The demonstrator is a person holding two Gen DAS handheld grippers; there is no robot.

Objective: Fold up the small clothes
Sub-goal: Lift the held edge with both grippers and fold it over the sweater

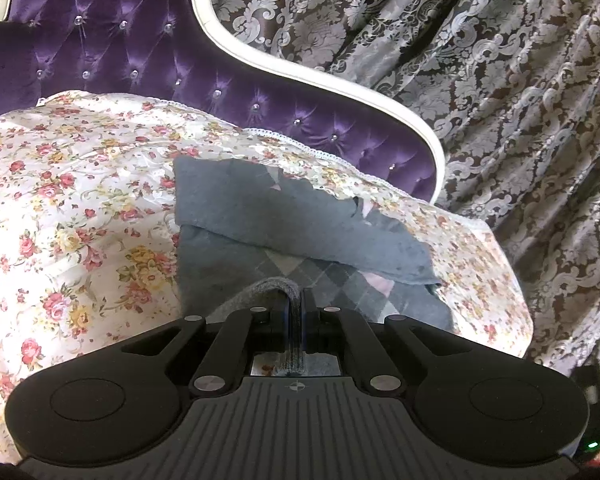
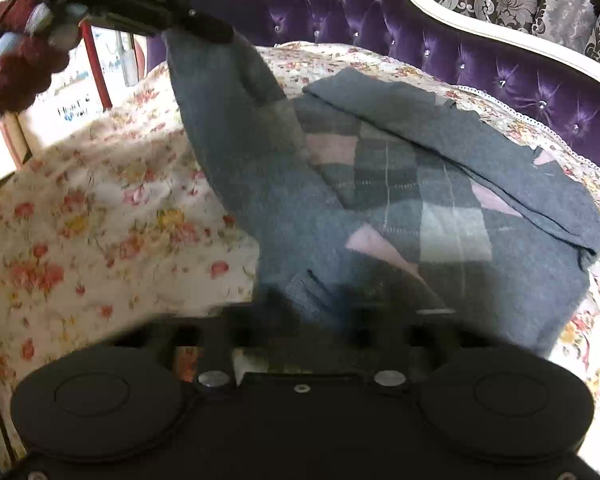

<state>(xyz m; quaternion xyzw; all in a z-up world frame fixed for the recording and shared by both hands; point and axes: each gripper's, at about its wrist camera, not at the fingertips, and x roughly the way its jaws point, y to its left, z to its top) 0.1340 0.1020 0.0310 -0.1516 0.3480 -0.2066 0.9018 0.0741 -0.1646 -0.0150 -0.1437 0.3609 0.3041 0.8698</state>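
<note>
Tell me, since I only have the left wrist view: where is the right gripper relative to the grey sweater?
Observer: The right gripper sits blurred at the near edge of the grey sweater. It is shut, but I cannot tell whether it holds cloth.
Operator: How does the left gripper's hold look from there?
Observer: The left gripper holds one edge lifted, and the cloth hangs from it down to the floral bedspread.
Operator: Anything behind it?
Observer: A dark red knitted sleeve.

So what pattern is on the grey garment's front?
Argyle diamonds in pink, pale and dark grey on the grey garment; clearest in the right wrist view.
</note>
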